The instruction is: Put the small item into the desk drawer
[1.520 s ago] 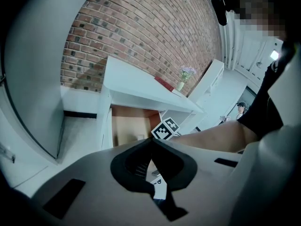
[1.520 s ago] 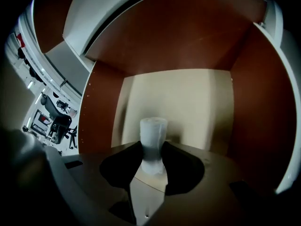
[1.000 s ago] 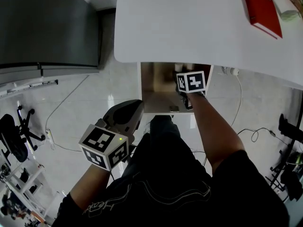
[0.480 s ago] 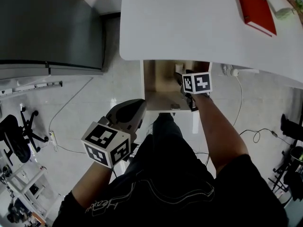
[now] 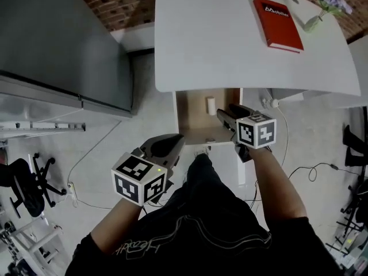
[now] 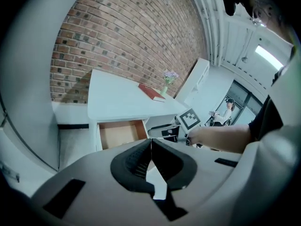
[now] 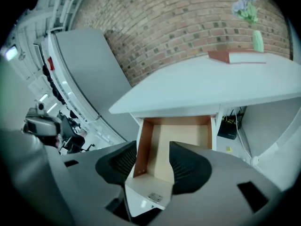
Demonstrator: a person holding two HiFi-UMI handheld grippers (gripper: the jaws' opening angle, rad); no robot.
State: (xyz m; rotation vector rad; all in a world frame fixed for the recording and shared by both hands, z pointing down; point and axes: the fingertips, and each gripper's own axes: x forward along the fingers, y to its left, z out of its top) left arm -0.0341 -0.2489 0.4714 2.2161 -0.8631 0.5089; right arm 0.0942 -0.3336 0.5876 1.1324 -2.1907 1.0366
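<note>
The wooden desk drawer (image 5: 192, 132) stands pulled out under the white desk (image 5: 230, 45). A small white item (image 5: 211, 105) lies inside it near the back. My right gripper (image 5: 228, 114) hovers over the drawer's right front part, a little apart from the item. Its jaws are opening and nothing is held between them. In the right gripper view the drawer's front corner (image 7: 151, 187) shows below the right gripper (image 7: 153, 152), and the item is hidden there. My left gripper (image 5: 171, 144) hangs shut and empty in front of the drawer, over the person's lap.
A red book (image 5: 278, 31) and a small vase of flowers (image 5: 323, 7) stand at the desk's far right. A grey cabinet (image 5: 63, 50) fills the left. Cables (image 5: 313, 168) trail on the floor at the right, and an office chair (image 5: 23, 180) stands at the lower left.
My right gripper has drawn back toward the drawer's front right. The white item now lies uncovered in the drawer. The left gripper has barely moved.
</note>
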